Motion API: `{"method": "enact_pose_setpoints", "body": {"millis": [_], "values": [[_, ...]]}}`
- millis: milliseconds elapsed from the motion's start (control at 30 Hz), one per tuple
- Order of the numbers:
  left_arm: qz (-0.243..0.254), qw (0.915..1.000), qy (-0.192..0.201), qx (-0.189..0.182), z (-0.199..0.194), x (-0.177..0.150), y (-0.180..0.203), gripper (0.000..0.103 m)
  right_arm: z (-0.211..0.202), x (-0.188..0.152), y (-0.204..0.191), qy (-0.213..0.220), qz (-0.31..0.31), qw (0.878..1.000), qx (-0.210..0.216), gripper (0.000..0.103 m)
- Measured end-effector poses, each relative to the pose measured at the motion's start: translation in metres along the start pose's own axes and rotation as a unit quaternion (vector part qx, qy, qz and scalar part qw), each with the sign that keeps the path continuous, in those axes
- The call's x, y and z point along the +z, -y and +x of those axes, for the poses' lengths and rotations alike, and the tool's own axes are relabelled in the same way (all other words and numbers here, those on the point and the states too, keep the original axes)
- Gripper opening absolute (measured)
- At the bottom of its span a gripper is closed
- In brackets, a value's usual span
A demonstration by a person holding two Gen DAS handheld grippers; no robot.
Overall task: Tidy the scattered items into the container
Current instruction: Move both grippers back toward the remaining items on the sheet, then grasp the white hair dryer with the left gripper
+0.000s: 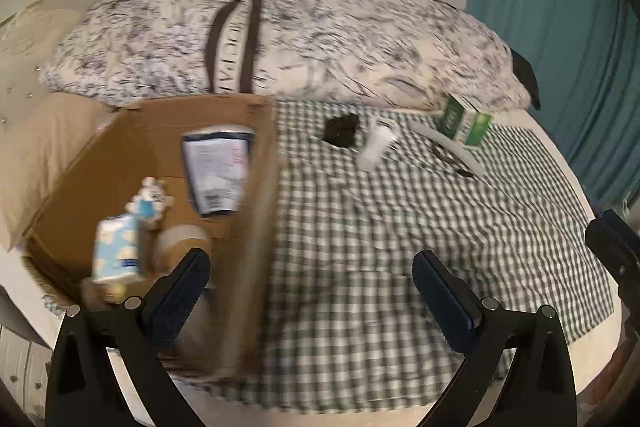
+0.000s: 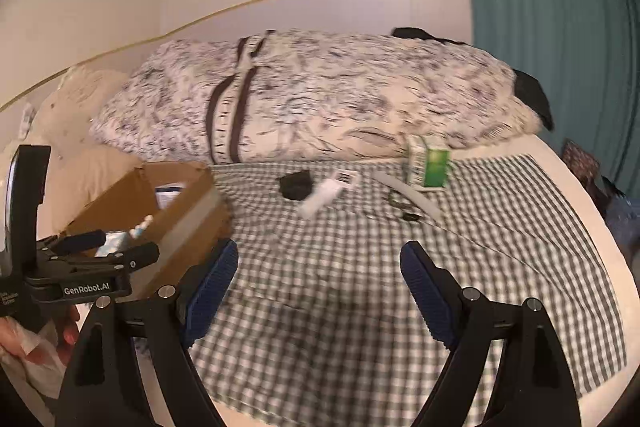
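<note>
A cardboard box (image 1: 256, 187) (image 2: 188, 195) stands on the bed at the left. Inside it are a blue-and-white pouch (image 1: 216, 171), a tissue pack (image 1: 116, 255), a small figure (image 1: 150, 201) and a tape roll (image 1: 182, 243). On the checked cloth (image 1: 360, 247) (image 2: 340, 287) lie a black object (image 1: 340, 131) (image 2: 295, 185), a white bottle (image 1: 374, 147) (image 2: 322, 197), a green-and-white carton (image 1: 464, 125) (image 2: 430, 165), a pale strip (image 1: 452, 143) (image 2: 408, 197) and a small dark item (image 1: 452, 159) (image 2: 404, 207). My left gripper (image 1: 312, 279) (image 2: 104, 247) is open over the box's right wall. My right gripper (image 2: 320, 279) is open and empty above the cloth.
A large patterned pillow (image 1: 280, 35) (image 2: 320, 95) lies behind the items. A beige pillow (image 1: 48, 155) sits left of the box. A teal curtain (image 1: 560, 27) (image 2: 552, 19) hangs at the right beyond the bed edge.
</note>
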State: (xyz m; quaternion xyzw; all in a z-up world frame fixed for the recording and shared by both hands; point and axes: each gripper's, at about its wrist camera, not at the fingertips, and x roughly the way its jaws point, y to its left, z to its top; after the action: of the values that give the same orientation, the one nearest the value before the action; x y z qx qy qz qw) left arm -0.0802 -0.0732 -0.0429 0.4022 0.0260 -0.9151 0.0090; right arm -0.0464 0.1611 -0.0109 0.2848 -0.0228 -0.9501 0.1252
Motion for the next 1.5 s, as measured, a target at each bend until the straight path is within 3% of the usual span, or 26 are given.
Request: {"method": "enact_pose_setpoints", "body": {"millis": [167,333,833,1000,1133,1233,1267,1400,1467,1500], "values": [[0.014,0.9998,-0.011,-0.005,0.03,0.005,0.036,0.103,0.007,-0.005,0.038,-0.006,0.024,1.0,-0.014,0.084],[0.007,0.9997,-0.023,0.005,0.08,0.023,0.062,0.103,0.041,-0.007,0.068,-0.021,0.04,0.999,-0.027,0.084],[-0.004,0.9981,-0.05,0.036,0.283,0.096,0.086,0.103,0.25,0.015,0.142,-0.093,0.074,0.992,-0.038,0.084],[-0.01,0.998,-0.058,0.025,0.313,0.096,0.083,0.103,0.294,0.006,0.148,-0.115,0.063,0.99,-0.059,0.084],[-0.008,0.9983,-0.053,0.022,0.316,0.094,0.084,0.103,0.306,-0.001,0.148,-0.122,0.057,0.988,-0.073,0.083],[-0.008,0.9986,-0.049,0.02,0.314,0.092,0.083,0.102,0.306,-0.002,0.148,-0.121,0.053,0.988,-0.083,0.077],[-0.007,0.9986,-0.048,0.018,0.314,0.092,0.084,0.1,0.306,-0.004,0.148,-0.122,0.052,0.987,-0.09,0.073],[0.018,0.9991,-0.04,0.001,0.307,0.09,0.092,0.054,0.307,-0.004,0.146,-0.126,0.041,0.985,-0.112,0.061],[0.035,0.9986,-0.04,-0.007,0.303,0.089,0.097,0.033,0.306,-0.004,0.147,-0.122,0.045,0.985,-0.117,0.048],[0.041,0.9984,-0.039,-0.007,0.301,0.088,0.099,0.032,0.304,-0.003,0.149,-0.12,0.048,0.985,-0.117,0.045]]}}
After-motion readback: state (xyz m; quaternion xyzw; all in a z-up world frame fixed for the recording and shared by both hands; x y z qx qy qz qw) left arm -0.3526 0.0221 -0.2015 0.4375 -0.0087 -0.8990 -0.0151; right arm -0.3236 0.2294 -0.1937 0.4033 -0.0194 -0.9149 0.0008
